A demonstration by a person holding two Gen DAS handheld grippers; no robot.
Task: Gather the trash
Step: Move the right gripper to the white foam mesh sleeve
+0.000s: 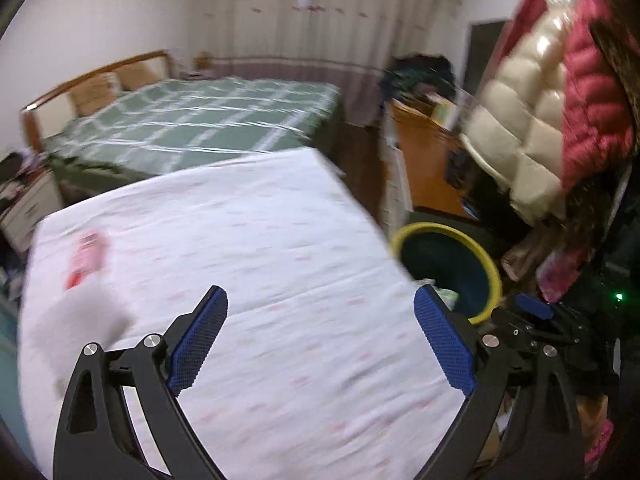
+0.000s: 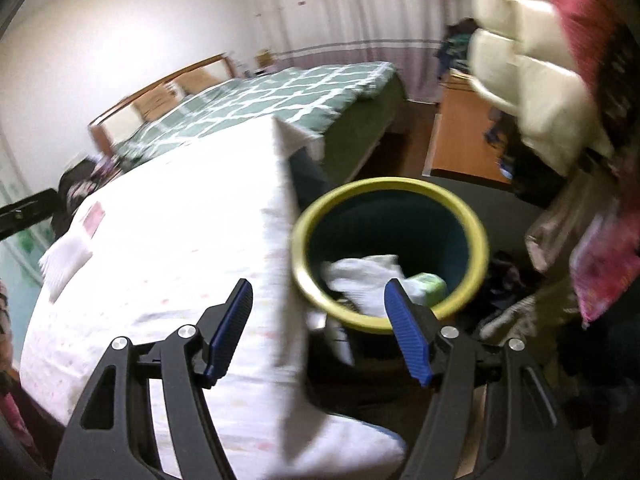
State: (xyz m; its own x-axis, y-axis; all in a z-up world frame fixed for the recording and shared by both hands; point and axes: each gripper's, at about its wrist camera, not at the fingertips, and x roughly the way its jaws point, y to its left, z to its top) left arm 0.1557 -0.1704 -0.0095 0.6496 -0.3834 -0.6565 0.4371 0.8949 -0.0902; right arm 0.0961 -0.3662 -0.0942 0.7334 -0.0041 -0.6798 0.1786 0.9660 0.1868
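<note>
Red and white, a blurred wrapper (image 1: 85, 258) lies on the white sheet (image 1: 256, 248) well to the left of and beyond the left gripper (image 1: 320, 340), whose jaws are spread wide and hold nothing. To the right, the right gripper (image 2: 320, 332) hangs equally wide and empty at the sheet's edge, its right finger over the near rim of the yellow-rimmed bin (image 2: 478, 236), where white and green trash (image 2: 372, 276) lies inside.
</note>
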